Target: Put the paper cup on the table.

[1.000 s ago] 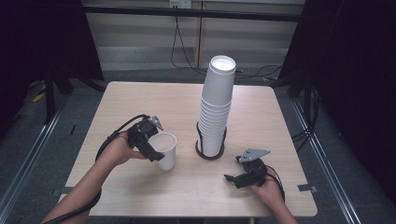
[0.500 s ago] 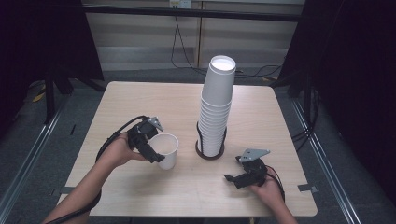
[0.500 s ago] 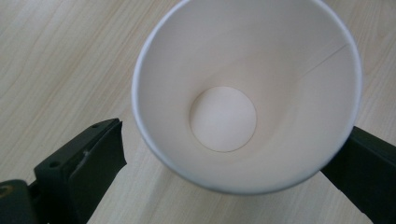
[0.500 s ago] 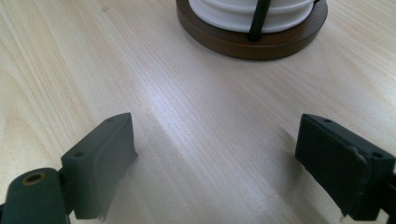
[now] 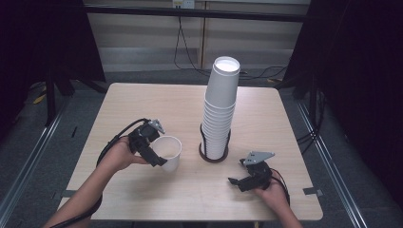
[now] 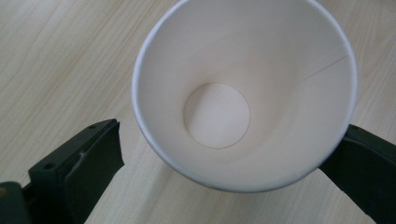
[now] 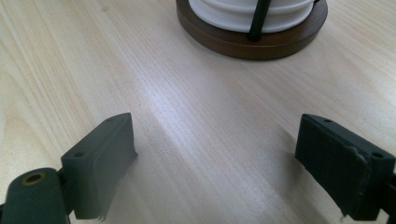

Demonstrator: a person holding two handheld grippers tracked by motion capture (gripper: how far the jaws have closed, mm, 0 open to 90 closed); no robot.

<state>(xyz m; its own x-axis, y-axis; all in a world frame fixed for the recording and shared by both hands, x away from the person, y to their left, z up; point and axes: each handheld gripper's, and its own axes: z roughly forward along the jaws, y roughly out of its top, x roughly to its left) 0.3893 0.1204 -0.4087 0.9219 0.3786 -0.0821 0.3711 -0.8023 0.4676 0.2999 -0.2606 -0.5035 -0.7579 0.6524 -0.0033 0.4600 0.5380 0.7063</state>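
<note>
Now your left gripper [image 5: 159,152] has its jaws spread wide; they have just been opening, and the single paper cup [image 5: 168,153] stands between them on the table [image 5: 142,102]. In the left gripper view the cup [image 6: 243,88] is seen from above, mouth up, its round bottom visible inside. The left-hand finger [image 6: 84,158] in that view stands clear of the cup's wall with bare wood between them. The right-hand finger [image 6: 369,168] sits just under the cup's rim; whether it touches the wall you cannot tell from here, but it is not pressing. So the cup rests on its own base, released.

Take the tall cup stack [image 5: 221,109] as your landmark. It stands upright in a dark round holder [image 5: 213,156] near the middle of the table. The single cup is just to the left of the holder, near it but apart, with a strip of table between them. Your left hand [image 5: 119,154] lies further left of the stack, beyond the cup.

Your right gripper [image 5: 244,179] lies in front of the stack and a little to its right, near the holder. Its jaws are spread too, with nothing but bare wood between its fingers [image 7: 100,158]; the holder's wooden base [image 7: 252,44] shows ahead of them, well clear.
</note>
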